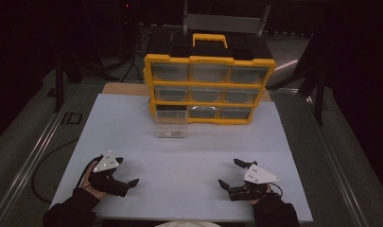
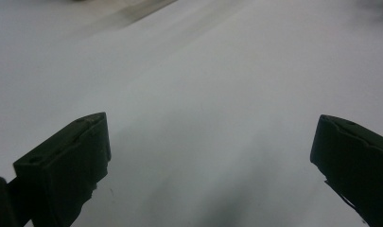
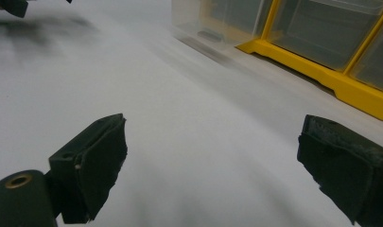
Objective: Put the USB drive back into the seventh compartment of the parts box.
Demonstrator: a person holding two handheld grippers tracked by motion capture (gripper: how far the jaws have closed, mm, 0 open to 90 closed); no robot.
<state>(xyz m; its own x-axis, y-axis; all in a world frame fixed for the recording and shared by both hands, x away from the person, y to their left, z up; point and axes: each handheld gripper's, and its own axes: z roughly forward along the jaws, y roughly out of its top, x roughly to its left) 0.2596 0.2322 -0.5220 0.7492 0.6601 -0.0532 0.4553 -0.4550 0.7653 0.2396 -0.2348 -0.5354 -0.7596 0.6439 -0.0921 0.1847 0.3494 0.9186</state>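
Note:
A yellow drawer cabinet (image 1: 209, 88) with clear drawers and a black top with a yellow handle stands at the back of the white board (image 1: 179, 151). Its bottom-left clear drawer (image 1: 170, 124) is pulled out toward me; the right gripper view has this drawer (image 3: 213, 19) beside the yellow frame (image 3: 321, 78). My left gripper (image 1: 127, 171) rests low at the front left, open and holding nothing (image 2: 210, 123). Front right, my right gripper (image 1: 229, 172) is open too, with bare board between its jaws (image 3: 215, 125).
The board's front edge (image 1: 179, 220) lies just below both hands. Metal rails (image 1: 33, 156) run along the table's left and right sides. Dark stands and cables sit behind the cabinet. The left gripper's tip (image 3: 9, 5) shows far off in the right gripper view.

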